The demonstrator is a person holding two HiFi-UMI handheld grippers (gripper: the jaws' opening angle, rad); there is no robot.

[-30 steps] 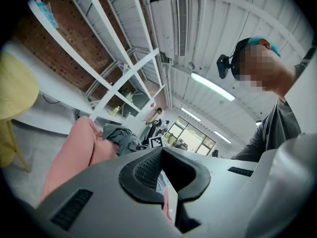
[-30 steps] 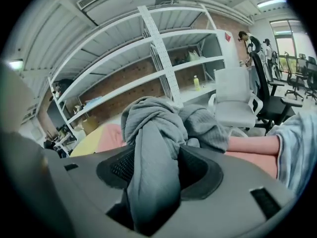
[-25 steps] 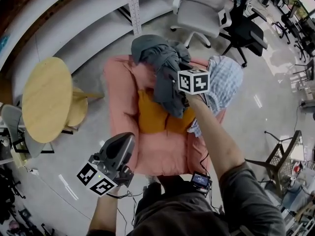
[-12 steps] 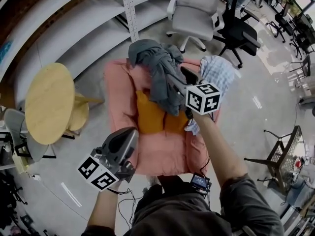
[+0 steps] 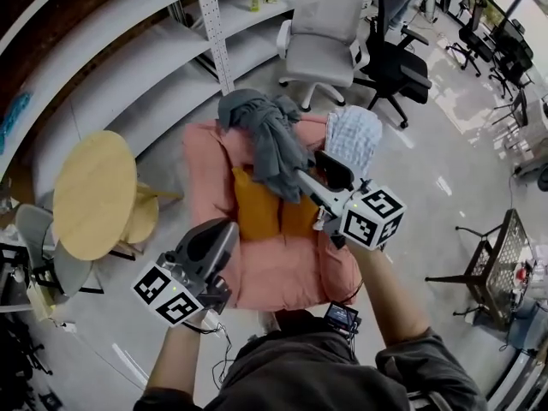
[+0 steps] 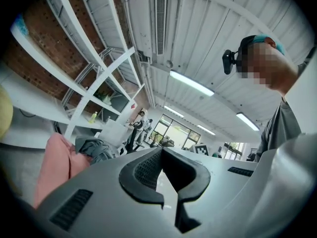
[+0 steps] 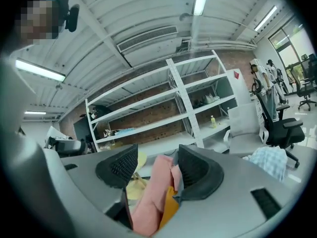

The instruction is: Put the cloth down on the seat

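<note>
A grey cloth (image 5: 270,139) hangs from the top of the pink armchair's (image 5: 282,268) backrest down over an orange cushion (image 5: 257,214) on the seat. My right gripper (image 5: 318,172) hovers just right of the cloth's lower end, open, with nothing between its fingers. In the right gripper view the right gripper (image 7: 156,160) frames only the pink chair and orange cushion. My left gripper (image 5: 224,231) hangs over the chair's front left corner with its jaws together. In the left gripper view the left gripper (image 6: 162,150) points upward, with the grey cloth (image 6: 94,150) far left.
A blue-and-white checked cloth (image 5: 353,135) lies on the chair's right armrest. A round wooden table (image 5: 94,191) stands to the left. White shelving (image 5: 128,67) runs behind, with a white office chair (image 5: 321,32) and a black one (image 5: 398,58). A wire rack (image 5: 497,272) is at right.
My right gripper has let go of the grey cloth and pulled back toward me and to the right. The cloth now hangs still over the backrest and cushion. The left gripper barely moved.
</note>
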